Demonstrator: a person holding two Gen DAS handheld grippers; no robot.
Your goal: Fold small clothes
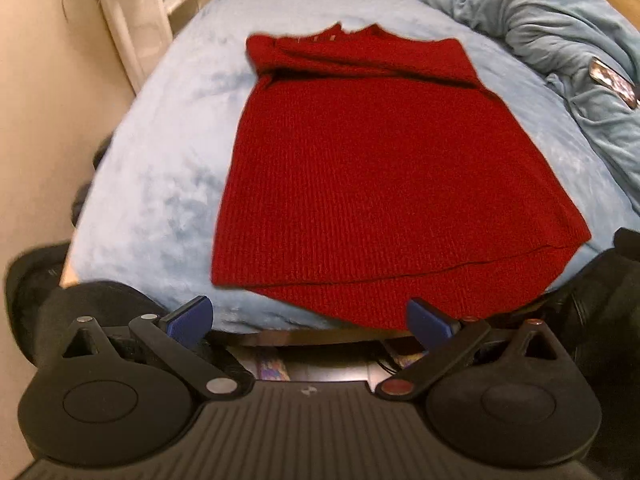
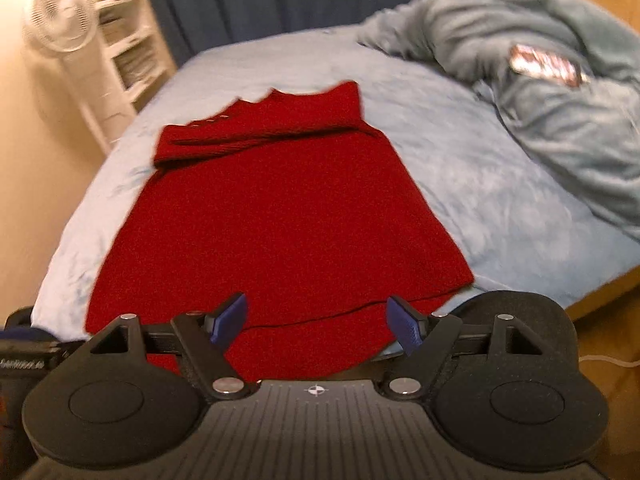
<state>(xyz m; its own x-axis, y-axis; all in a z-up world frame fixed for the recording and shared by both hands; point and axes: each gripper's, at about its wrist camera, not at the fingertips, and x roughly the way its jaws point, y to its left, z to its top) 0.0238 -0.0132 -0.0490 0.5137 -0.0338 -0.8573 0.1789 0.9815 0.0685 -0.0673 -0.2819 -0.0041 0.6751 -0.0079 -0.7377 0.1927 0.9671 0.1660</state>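
Note:
A red knit sweater (image 1: pixel 368 168) lies flat on the light blue bed (image 1: pixel 168 152), collar at the far end, sleeves folded across the top, hem hanging over the near edge. It also shows in the right wrist view (image 2: pixel 280 216). My left gripper (image 1: pixel 310 322) is open and empty, just short of the hem at the bed's near edge. My right gripper (image 2: pixel 318 324) is open and empty, its blue fingertips (image 2: pixel 230 320) just above the hem.
A bunched grey-blue blanket (image 2: pixel 540 92) with a dark patterned object (image 2: pixel 544 66) on it fills the bed's right side. A white fan (image 2: pixel 60 12) and white shelves (image 2: pixel 124 32) stand at the left by the beige wall. Dark curtains hang behind the bed.

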